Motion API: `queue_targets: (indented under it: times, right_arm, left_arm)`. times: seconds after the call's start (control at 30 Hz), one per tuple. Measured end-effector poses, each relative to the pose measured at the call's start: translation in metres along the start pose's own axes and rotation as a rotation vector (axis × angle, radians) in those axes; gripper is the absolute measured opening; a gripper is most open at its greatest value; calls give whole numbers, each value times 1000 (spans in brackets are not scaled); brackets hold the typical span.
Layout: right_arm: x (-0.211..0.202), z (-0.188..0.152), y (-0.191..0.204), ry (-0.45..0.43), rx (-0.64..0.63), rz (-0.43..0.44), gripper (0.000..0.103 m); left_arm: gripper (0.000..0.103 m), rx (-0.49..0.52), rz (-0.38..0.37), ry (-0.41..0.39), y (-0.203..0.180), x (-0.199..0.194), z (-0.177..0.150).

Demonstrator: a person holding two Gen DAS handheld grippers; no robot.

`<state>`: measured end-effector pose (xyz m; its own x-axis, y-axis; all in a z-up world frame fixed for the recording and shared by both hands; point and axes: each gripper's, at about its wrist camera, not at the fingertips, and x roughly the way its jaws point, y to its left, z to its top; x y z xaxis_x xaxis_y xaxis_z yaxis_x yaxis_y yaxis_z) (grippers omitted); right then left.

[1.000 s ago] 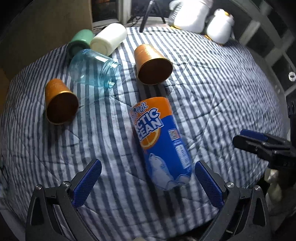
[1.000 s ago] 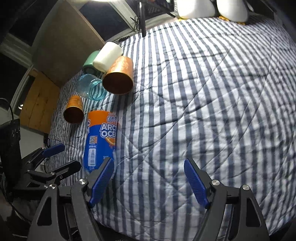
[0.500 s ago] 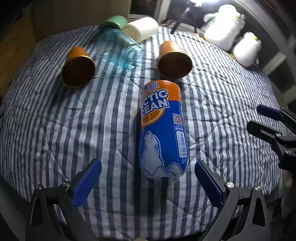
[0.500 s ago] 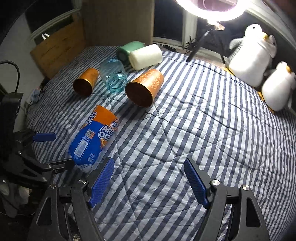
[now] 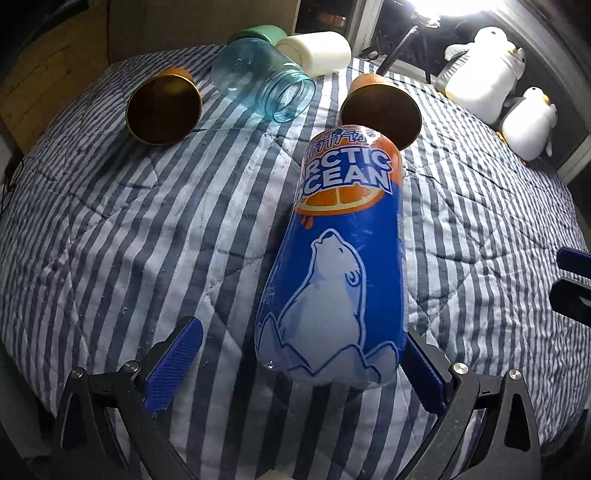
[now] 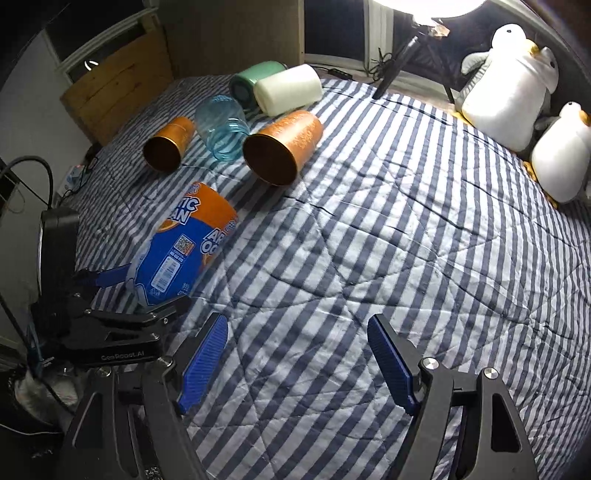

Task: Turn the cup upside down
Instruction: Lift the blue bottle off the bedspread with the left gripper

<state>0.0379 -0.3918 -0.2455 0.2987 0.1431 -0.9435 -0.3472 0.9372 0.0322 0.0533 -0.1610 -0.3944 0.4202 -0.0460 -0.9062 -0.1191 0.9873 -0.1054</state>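
Observation:
A blue and orange "Arctic Ocean" cup [image 5: 340, 266] lies on its side on the striped quilt [image 5: 147, 240], bottom end toward me. My left gripper [image 5: 301, 343] is open around that near end. Its right finger sits against or just behind the cup, and its left finger stands well clear. In the right wrist view the same cup [image 6: 181, 251] lies at the left with the left gripper [image 6: 144, 295] straddling it. My right gripper [image 6: 297, 343] is open over bare quilt, with nothing between its fingers. It shows at the right edge of the left wrist view [image 5: 570, 275].
Further back, all on their sides, lie two copper-orange cups [image 5: 162, 107] [image 5: 380, 107], a clear blue jar [image 5: 266, 81], a white cup [image 5: 314, 51] and a green cup [image 5: 258, 33]. Two plush penguins [image 6: 509, 92] sit at the back right. The bed's edge falls away near the grippers.
My left gripper has moved forward, so the Arctic Ocean cup's near end now sits between its open fingers. The right gripper's view has swung up and steadied over the quilt.

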Motion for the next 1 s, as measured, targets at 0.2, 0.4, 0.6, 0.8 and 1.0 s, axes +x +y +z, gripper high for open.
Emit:
queue_targets:
  times: [0.2, 0.4, 0.6, 0.8, 1.0]
  right_arm:
    - [4, 1, -2, 2, 4, 17, 75]
    - [6, 2, -2, -4, 7, 32, 75]
    - [7, 4, -5, -13, 22, 47, 75]
    - [9, 3, -8, -10, 40, 61, 75]
    - [10, 2, -13, -4, 59, 60, 75]
  left_arm:
    - [96, -5, 22, -55, -4, -1, 5]
    - [80, 31, 23, -67, 0, -14, 11]
    - [73, 79, 4, -49, 2, -15, 14]
    - [83, 63, -45, -7, 7, 3, 16]
    - [72, 92, -55, -20, 2, 5, 19]
